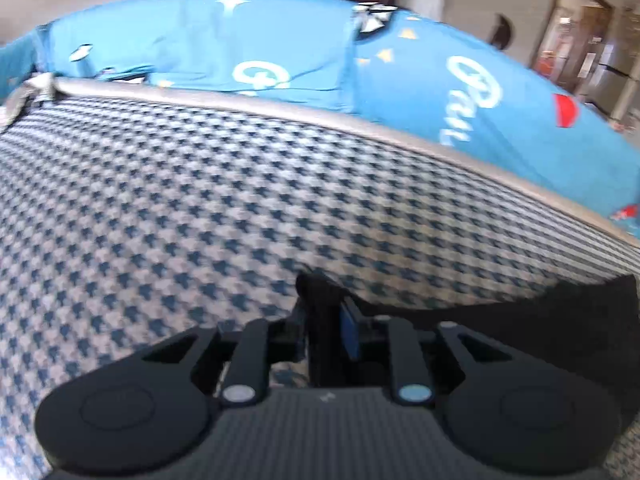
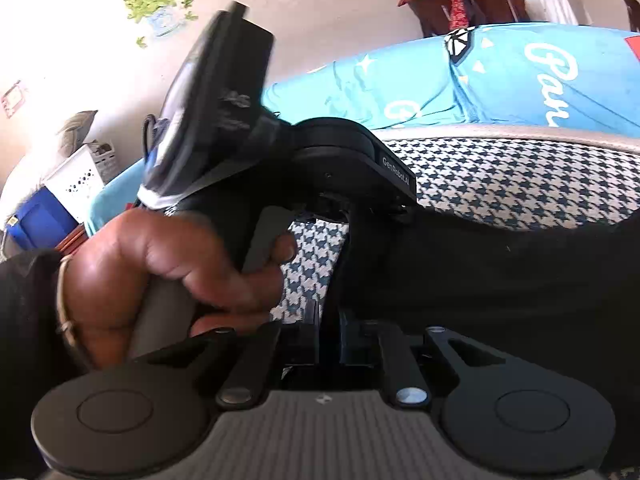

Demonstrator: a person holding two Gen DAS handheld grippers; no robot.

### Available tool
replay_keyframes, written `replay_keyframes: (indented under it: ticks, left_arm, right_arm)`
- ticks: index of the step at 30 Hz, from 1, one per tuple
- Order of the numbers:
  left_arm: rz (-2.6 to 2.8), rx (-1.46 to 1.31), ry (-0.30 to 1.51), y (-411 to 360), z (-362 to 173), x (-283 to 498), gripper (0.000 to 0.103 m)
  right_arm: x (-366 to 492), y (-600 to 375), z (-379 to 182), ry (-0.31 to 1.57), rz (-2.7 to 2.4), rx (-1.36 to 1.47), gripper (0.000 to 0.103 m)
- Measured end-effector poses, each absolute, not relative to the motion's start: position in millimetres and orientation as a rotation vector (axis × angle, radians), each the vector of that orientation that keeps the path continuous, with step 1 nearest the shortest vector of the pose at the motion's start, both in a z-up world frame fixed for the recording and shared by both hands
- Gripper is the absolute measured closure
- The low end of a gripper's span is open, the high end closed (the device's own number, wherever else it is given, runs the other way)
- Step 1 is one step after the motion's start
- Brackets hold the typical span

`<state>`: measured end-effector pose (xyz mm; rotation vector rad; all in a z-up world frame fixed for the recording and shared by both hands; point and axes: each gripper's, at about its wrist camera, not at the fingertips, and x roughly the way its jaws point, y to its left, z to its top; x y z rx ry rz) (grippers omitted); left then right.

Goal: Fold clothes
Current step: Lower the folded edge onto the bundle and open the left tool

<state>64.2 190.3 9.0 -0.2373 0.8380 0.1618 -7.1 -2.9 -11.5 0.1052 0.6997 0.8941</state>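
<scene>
Left wrist view | left tongs [image 1: 326, 312] pressed together on black cloth [image 1: 540, 312] over checked garment [image 1: 200, 200] | right tongs [image 2: 330, 320] pinching black cloth too, just beside the left.

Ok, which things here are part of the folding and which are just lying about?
Part of the job:
- black garment
- left gripper, shut on black garment
- right gripper, shut on black garment

Lying about:
- houndstooth blue-and-white cloth
- bright blue printed cover
- white perforated basket
- blue plastic bin
</scene>
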Motion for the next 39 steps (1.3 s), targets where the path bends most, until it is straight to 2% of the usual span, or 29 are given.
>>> replay_keyframes:
  ticks: [2,4,8,13,17,19,32,39]
  left_arm:
    - [0.215,-0.215,0.817,193,12,62,0.074]
    - [0.240,-0.203,0.781,194,18,58,0.060]
    - [0.185,-0.207,0.746,188,25,52,0.054]
    - [0.106,-0.187,0.797,168,15,56,0.040]
    - [0.073,-0.192,0.834,155,3,60,0.034]
    - [0.057,-0.177,0.842,149,0,61,0.028]
    - [0.049,-0.100,0.888,121,-20,76,0.026]
    - [0.116,-0.043,0.869,107,-27,93,0.009]
  right_arm:
    - [-6,-1,-13,0.701,0.906,0.102,0.081]
    - [-8,-5,-10,0.698,0.908,0.099,0.081]
    - [0,-19,-10,0.701,0.835,0.109,0.081]
    - [9,-33,-21,0.722,0.696,0.070,0.080]
    - [10,-32,-27,0.757,0.621,-0.002,0.068]
    - [9,-31,-33,0.784,0.605,-0.046,0.068]
    - [2,-56,-36,0.822,0.655,0.001,0.067]
    - [0,-69,-37,0.835,0.675,0.045,0.066]
